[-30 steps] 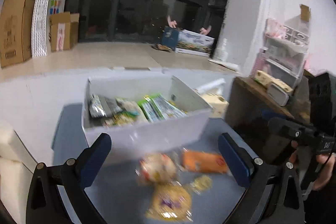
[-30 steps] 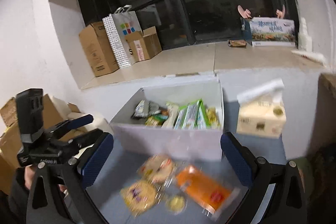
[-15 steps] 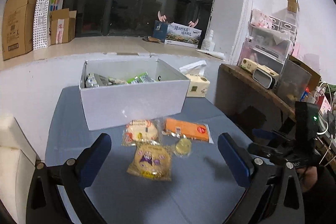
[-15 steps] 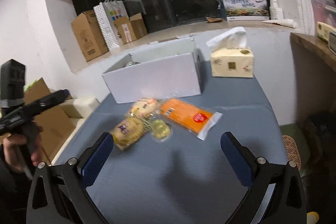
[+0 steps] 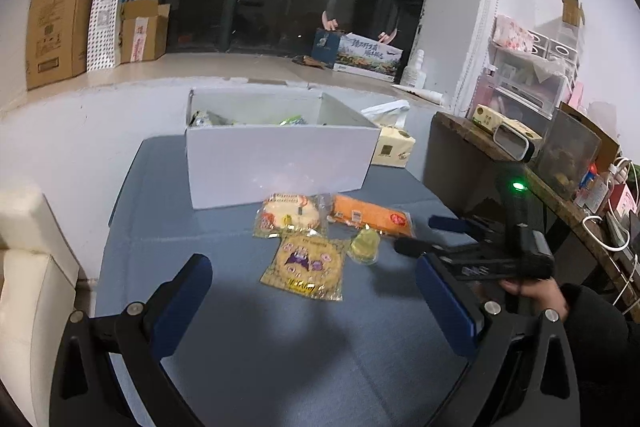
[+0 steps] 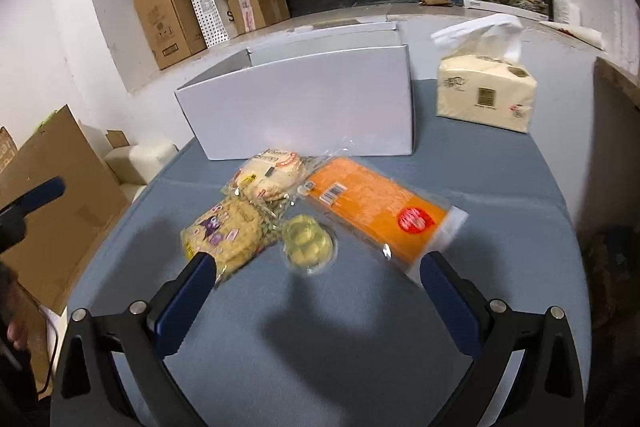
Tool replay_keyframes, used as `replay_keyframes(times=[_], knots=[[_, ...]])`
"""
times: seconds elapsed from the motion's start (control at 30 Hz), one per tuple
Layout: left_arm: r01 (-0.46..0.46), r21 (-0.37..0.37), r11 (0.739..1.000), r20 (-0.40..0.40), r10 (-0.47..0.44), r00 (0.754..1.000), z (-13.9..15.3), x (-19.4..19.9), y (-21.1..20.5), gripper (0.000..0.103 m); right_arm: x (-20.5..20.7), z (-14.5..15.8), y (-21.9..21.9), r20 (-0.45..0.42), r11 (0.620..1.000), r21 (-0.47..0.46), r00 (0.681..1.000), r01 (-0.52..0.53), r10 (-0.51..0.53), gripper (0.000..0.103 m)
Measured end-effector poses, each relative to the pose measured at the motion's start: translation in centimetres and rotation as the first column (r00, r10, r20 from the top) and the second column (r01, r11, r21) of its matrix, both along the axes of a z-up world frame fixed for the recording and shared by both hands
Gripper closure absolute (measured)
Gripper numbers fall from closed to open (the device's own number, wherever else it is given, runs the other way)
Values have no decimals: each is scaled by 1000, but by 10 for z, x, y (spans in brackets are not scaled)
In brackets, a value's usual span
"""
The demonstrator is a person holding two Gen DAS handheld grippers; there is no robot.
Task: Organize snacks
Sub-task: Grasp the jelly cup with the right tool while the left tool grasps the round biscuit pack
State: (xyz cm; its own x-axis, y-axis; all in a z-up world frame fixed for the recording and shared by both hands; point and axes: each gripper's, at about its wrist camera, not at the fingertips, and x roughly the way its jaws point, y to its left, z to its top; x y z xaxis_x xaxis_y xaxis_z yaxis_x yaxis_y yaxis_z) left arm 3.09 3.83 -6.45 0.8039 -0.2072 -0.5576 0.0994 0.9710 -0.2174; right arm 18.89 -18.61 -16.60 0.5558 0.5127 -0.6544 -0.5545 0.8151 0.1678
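Several snack packs lie on the blue table in front of a white box [image 5: 280, 163] [image 6: 304, 107]. They are a round cracker pack with purple print [image 5: 306, 265] [image 6: 224, 231], a pale round bun pack [image 5: 290, 215] [image 6: 272, 173], a long orange pack [image 5: 370, 217] [image 6: 380, 215] and a small yellow-green pastry [image 5: 364, 245] [image 6: 308, 241]. The box holds more snacks. My left gripper [image 5: 316, 301] hovers open, short of the purple-print pack. My right gripper [image 6: 316, 291] stands open just short of the pastry; it also shows as a gripper [image 5: 416, 235] at the right of the left wrist view.
A tissue pack [image 6: 486, 93] [image 5: 394, 145] stands right of the box. A wooden shelf [image 5: 520, 163] with clutter borders the table's right side. Cardboard boxes [image 5: 56, 19] line the windowsill; a flat cardboard sheet [image 6: 52, 195] and a cream cushion [image 5: 24, 267] lie left.
Both grippers have pulled back from the box and dropped lower over the table. My right gripper has then closed in on the snacks and now appears near them in the left wrist view.
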Motion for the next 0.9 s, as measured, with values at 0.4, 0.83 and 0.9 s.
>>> replay_keyframes(times=[0.4,0.83,0.9], knots=[[2,-11,1000,-64,-3,998,-23,7,-3,0,36,-27,53,-100,990,-122,993,-69,57,63],[47,3,999,-122,-46,991,-44,35,-16,0,-8,1,1,-77,998,27,996,-51,52,68],[66,17,998,-137,-63,989,-51,50,-24,0,-20,12,-16,-60,998,60,997,-35,38,68]])
